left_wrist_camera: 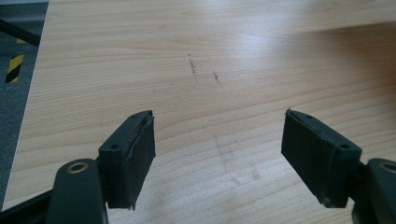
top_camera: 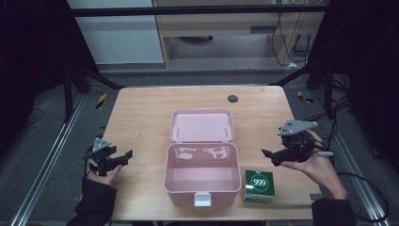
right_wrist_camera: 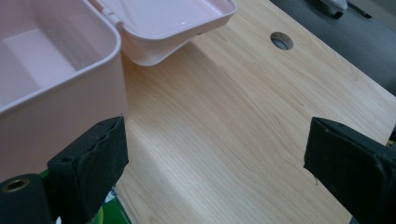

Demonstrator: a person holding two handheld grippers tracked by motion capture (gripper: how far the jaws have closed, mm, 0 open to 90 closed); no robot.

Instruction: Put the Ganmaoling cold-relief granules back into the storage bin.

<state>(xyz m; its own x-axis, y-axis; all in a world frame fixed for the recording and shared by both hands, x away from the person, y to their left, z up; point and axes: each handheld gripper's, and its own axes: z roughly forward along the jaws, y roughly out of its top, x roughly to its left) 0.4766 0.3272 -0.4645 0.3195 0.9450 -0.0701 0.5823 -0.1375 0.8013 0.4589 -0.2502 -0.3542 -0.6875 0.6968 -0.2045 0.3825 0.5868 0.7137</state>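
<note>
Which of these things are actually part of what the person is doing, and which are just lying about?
Part of the job:
- open pink plastic box with its hinged lid laid back
- small green carton marked 999
- left claw, open
- right claw, open

Just there:
- dark round hole in the wooden table

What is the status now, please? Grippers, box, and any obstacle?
Left gripper open, empty, over bare table. Right gripper open, empty, above green carton. Pink box open, lid back, inside empty. Nothing in the way.
</note>
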